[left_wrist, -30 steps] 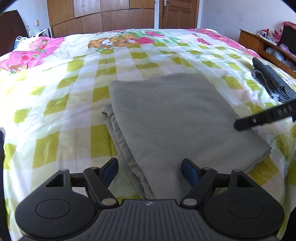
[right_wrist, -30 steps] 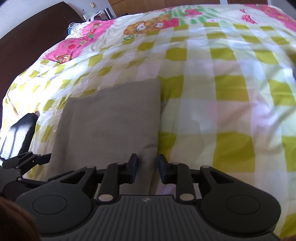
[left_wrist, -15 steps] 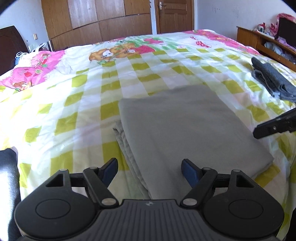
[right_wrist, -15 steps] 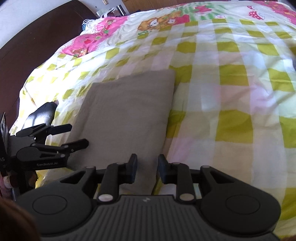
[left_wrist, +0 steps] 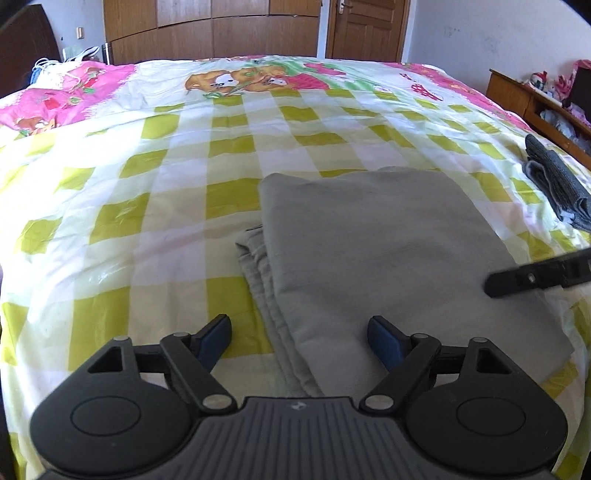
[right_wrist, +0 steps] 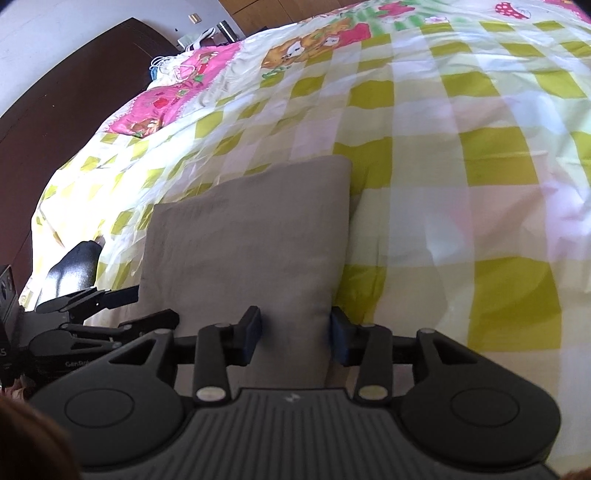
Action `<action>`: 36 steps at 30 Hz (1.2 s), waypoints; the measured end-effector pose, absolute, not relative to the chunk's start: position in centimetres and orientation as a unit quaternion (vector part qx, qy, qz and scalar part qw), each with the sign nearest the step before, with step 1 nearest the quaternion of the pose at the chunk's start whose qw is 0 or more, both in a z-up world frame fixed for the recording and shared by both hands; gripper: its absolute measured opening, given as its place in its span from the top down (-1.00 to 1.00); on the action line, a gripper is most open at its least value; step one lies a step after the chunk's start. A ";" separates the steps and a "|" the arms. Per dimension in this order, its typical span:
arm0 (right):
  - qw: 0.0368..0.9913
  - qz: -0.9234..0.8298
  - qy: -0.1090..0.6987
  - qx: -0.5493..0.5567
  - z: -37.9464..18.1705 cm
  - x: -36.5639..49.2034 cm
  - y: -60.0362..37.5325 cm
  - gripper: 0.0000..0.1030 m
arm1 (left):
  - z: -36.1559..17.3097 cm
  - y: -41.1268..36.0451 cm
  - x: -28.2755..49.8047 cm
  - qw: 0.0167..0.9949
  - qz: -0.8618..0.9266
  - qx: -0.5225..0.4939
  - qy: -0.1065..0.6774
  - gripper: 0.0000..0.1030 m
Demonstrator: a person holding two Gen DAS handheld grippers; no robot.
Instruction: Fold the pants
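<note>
The grey pants (left_wrist: pixel 380 251) lie folded in a flat rectangle on the checked bed cover (left_wrist: pixel 166 206), with stacked layers showing along their left edge. My left gripper (left_wrist: pixel 301 332) hovers over the near left edge of the pants, jaws wide and opening, gripping nothing. In the right wrist view the pants (right_wrist: pixel 251 236) run up from my right gripper (right_wrist: pixel 295 332). Its jaws are opening, and the near right corner of the pants sits between them without being pressed. One right finger (left_wrist: pixel 535 277) shows over the pants' right side. The left gripper (right_wrist: pixel 92 314) shows at the pants' left edge.
A folded dark grey garment (left_wrist: pixel 557 188) lies near the bed's right edge. A wooden shelf (left_wrist: pixel 517 96) stands beyond it. A wardrobe and door (left_wrist: pixel 365 29) are behind the bed. A dark headboard (right_wrist: pixel 55 129) and a pink pillow (right_wrist: pixel 177 96) are at the left.
My right jaws have spread apart around the pants' near corner. The left jaws have widened a little, and the left gripper has shifted along the near edge and come into the right wrist view.
</note>
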State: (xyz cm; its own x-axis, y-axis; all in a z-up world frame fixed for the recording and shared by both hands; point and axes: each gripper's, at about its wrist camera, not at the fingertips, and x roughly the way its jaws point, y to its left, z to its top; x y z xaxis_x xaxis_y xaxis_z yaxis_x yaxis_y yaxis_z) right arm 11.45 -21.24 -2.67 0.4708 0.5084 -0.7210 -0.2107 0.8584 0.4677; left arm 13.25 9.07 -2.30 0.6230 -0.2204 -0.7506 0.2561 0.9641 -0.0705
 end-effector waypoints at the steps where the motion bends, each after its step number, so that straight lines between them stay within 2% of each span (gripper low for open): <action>1: 0.843 0.215 0.469 0.152 -2.6 11.1 -21.1 0.18 | -2.2 9.1 13.2 0.901 -0.131 0.022 0.413 -0.81; 8: 0.846 0.211 0.462 0.165 -1.9 11.4 -21.9 0.16 | 0.1 10.0 12.3 0.903 -0.147 0.007 0.403 -0.79; 12: 0.837 0.214 0.464 0.193 -3.0 13.1 -21.6 0.16 | -0.9 10.2 13.0 0.898 -0.147 0.010 0.414 -0.79; 15: 0.835 0.224 0.461 0.201 -3.5 13.9 -21.1 0.13 | -2.2 10.8 14.0 0.886 -0.169 -0.032 0.432 -0.80; 21: 0.835 0.234 0.458 0.194 -3.7 14.8 -20.2 0.13 | -2.8 9.8 15.4 0.887 -0.183 -0.037 0.422 -0.85; 23: 0.838 0.231 0.456 0.192 -3.6 15.0 -20.1 0.26 | -2.8 9.3 15.7 0.889 -0.180 -0.038 0.419 -0.84; 25: 0.840 0.221 0.456 0.191 -3.4 15.1 -20.2 0.60 | -2.6 8.7 15.9 0.891 -0.182 -0.030 0.416 -0.78; 27: 0.845 0.217 0.451 0.190 -3.1 15.2 -20.5 0.70 | -2.3 8.2 16.5 0.893 -0.186 -0.025 0.410 -0.68; 31: 0.861 0.199 0.431 0.185 -1.9 16.3 -21.2 0.78 | -1.3 7.7 18.7 0.898 -0.192 -0.027 0.394 -0.37; 36: 0.875 0.171 0.418 0.176 -1.2 19.0 -21.3 0.77 | -1.5 6.6 21.5 0.910 -0.174 0.012 0.375 -0.34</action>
State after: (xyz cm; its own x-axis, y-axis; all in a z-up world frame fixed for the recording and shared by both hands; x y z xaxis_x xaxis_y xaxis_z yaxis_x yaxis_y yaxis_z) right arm 18.96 -21.30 -1.23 0.5920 0.4471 -0.6706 -0.1520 0.8791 0.4518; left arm 21.49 6.60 -1.47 0.6580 -0.3074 -0.6875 0.3259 0.9392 -0.1080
